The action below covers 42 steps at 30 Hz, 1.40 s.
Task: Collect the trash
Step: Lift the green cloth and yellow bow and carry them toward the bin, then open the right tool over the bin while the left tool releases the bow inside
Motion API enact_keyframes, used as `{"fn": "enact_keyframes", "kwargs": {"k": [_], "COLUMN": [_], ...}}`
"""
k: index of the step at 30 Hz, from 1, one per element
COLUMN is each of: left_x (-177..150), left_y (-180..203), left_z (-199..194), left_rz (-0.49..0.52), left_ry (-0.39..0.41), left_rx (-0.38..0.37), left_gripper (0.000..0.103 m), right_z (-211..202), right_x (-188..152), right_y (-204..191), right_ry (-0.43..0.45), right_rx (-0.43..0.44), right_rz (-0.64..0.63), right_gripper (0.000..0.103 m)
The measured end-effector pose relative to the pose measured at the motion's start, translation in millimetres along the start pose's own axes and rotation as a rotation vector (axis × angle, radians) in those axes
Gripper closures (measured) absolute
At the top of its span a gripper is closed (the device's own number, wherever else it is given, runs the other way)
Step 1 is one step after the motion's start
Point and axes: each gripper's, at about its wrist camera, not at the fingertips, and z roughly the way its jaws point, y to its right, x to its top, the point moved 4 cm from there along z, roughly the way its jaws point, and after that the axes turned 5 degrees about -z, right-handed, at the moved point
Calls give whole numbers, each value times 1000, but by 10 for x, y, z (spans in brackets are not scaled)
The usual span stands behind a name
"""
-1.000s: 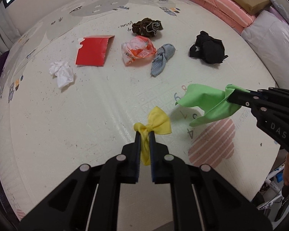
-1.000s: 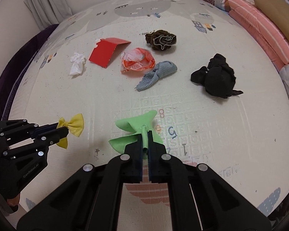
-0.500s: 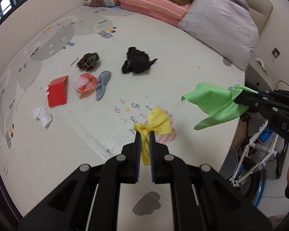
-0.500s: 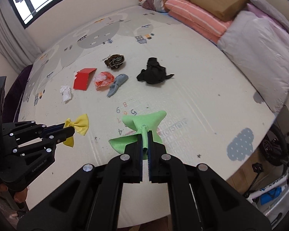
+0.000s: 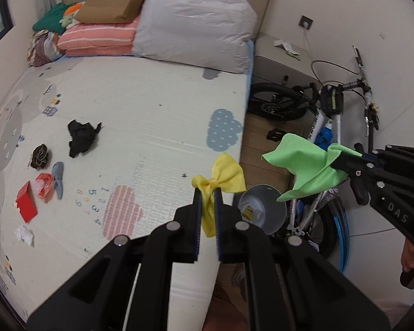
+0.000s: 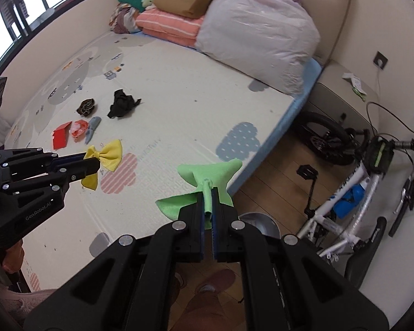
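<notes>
My left gripper is shut on a yellow ribbon bow, held in the air over the mat's edge; it also shows in the right wrist view. My right gripper is shut on a green cloth, seen from the left wrist view too. A grey round bin stands on the wood floor just below both grippers. On the play mat lie a red card, an orange wrapper, a white tissue, a grey sock and black cloth.
A bicycle leans by the wall to the right of the bin. Folded bedding and a large bagged quilt sit at the mat's far end. A brown scrunchie lies on the mat. The person's feet are below.
Both grippers have swung right, away from the mat's middle, carrying the bow and green cloth over the mat's edge above the bin. The litter on the mat has not moved.
</notes>
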Motion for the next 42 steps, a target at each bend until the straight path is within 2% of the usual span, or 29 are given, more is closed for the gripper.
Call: {"fn": "enact_keyframes", "kwargs": {"k": [7, 13, 23, 25, 29, 30, 42], "left_x": [29, 63, 111, 114, 107, 100, -47], "left_y": [787, 1105, 1285, 1306, 1349, 1356, 1454], "left_z": [115, 303, 832, 909, 1005, 1026, 1262], "left_rz": [75, 123, 253, 266, 292, 297, 323], "left_ry": [-34, -65, -131, -142, -154, -158, -190], "left_rx": [-48, -78, -99, -108, -115, -117, -132], "left_gripper": [94, 94, 94, 94, 94, 94, 94], "right_z": [-230, -106, 474, 567, 676, 689, 692], "right_x": [-434, -629, -964, -1019, -1107, -1124, -1354], "right_y": [672, 967, 1194, 1212, 1257, 1266, 1383], "right_ry": [-17, -41, -123, -138, -146, -145, -163], "right_rx": [-26, -19, -19, -20, -39, -45, -79], "right_rz": [92, 165, 335, 357, 390, 397, 437], "right_gripper": [100, 100, 99, 95, 74, 71, 71]}}
